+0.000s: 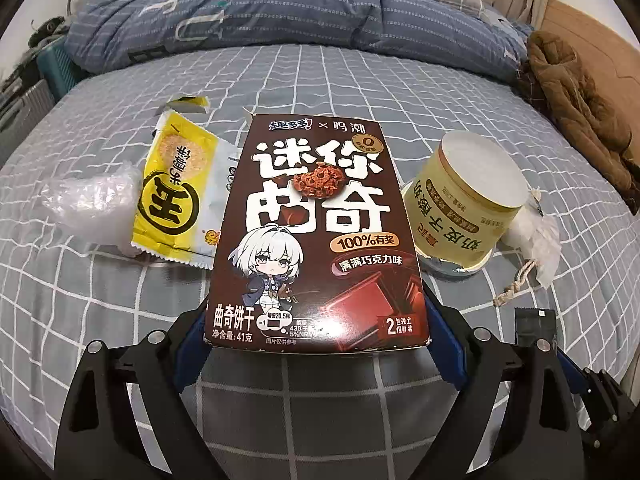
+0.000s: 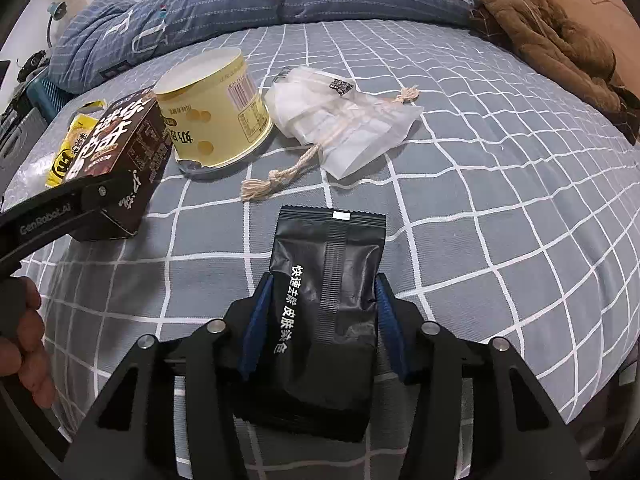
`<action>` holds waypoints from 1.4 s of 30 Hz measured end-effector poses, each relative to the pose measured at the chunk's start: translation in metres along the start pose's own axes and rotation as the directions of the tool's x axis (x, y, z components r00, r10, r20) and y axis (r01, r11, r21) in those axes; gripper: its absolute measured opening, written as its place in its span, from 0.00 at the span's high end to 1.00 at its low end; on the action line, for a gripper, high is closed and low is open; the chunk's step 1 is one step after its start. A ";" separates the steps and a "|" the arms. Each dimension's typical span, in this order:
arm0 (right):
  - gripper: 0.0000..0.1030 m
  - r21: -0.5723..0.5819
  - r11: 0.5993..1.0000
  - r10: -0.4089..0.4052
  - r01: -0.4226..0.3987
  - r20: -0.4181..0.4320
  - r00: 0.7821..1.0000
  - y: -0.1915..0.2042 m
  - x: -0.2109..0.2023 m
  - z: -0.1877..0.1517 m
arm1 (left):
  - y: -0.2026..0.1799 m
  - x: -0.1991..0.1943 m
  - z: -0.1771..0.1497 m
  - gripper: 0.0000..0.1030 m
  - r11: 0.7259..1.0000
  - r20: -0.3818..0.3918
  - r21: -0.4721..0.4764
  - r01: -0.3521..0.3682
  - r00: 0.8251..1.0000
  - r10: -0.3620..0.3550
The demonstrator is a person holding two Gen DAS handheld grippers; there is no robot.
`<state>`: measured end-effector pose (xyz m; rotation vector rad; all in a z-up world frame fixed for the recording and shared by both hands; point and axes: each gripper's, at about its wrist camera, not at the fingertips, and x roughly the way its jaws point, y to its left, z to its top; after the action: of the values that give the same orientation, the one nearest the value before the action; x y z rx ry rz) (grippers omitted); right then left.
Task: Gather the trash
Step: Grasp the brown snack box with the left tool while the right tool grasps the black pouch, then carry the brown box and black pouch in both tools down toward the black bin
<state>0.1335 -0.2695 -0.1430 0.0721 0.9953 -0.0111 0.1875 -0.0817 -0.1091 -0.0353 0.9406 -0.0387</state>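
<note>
A brown cookie box (image 1: 316, 216) lies on the grey checked bed sheet (image 1: 320, 80). My left gripper (image 1: 316, 300) spans its near end, blue pads against both sides. In the right wrist view, that gripper's finger (image 2: 52, 216) rests on the box (image 2: 120, 140). My right gripper (image 2: 325, 280) is pinched on a black sachet (image 2: 328, 264), also visible in the left wrist view as the sachet (image 1: 534, 326). Around the box lie a yellow wrapper (image 1: 176, 196), crumpled clear plastic (image 1: 88, 196), an upturned yellow cup (image 1: 468, 204) and a white drawstring bag (image 2: 344, 120).
A rolled blue quilt (image 1: 280, 12) runs along the far side of the bed. A brown coat (image 2: 552, 36) is heaped at the far right by the wooden headboard (image 1: 592, 40). Suitcases (image 1: 36, 80) stand off the bed's left edge. A person's hand (image 2: 24, 344) holds the left gripper.
</note>
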 end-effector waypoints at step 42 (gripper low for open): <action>0.71 -0.064 0.996 0.073 -0.068 0.084 0.994 0.005 -0.075 -0.015 | 0.011 -0.106 -0.063 0.15 0.999 0.048 -0.028 0.018 0.999 -0.016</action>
<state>0.0808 -0.2649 -0.0876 0.0500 0.9061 0.0805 0.0743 -0.0667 -0.0606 -0.0707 0.8932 -0.0398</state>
